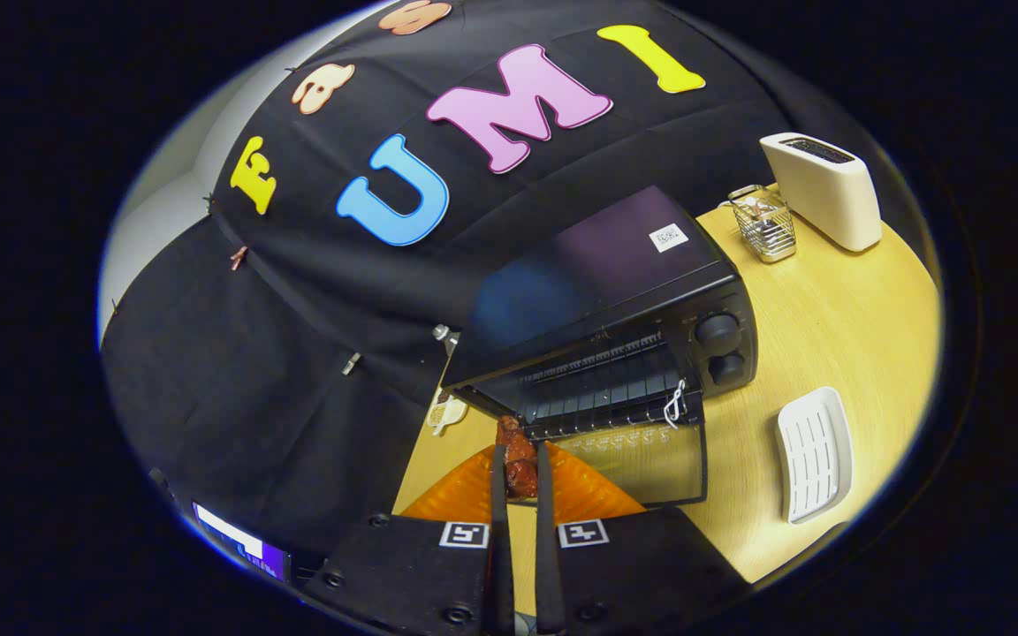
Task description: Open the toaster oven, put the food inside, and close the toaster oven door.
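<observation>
Pinching a reddish-brown piece of food (519,461) between them, the jaws stand narrow at the bottom centre of the frame, both fingers (497,495) pressed against its sides. We see the gripper (519,468) holding the food up over an orange plate (593,495), whose ribbed surface spreads to both sides of the fingers. Just beyond the food, we meet the open door (650,464) of the toaster oven (615,309), a glass panel folded down toward us and lying low over the tabletop (827,309). A white cord loop (675,406) hangs at the door's upper edge, near the oven's mouth. We can look into the dark cavity past the door, where a wire rack (602,384) runs across. Two round knobs (719,344) sit one above the other on the oven's right side, and a small white sticker (668,237) lies on its dark top. To the right of the door, in the lower right of the frame, a white slotted tray (814,455) rests on the wood. Farther off, in the upper right, we find a wire basket (765,225) just beside a white toaster (823,190). Left of the oven, a small pale object (447,413) lies on the tabletop; we cannot tell what it is.
</observation>
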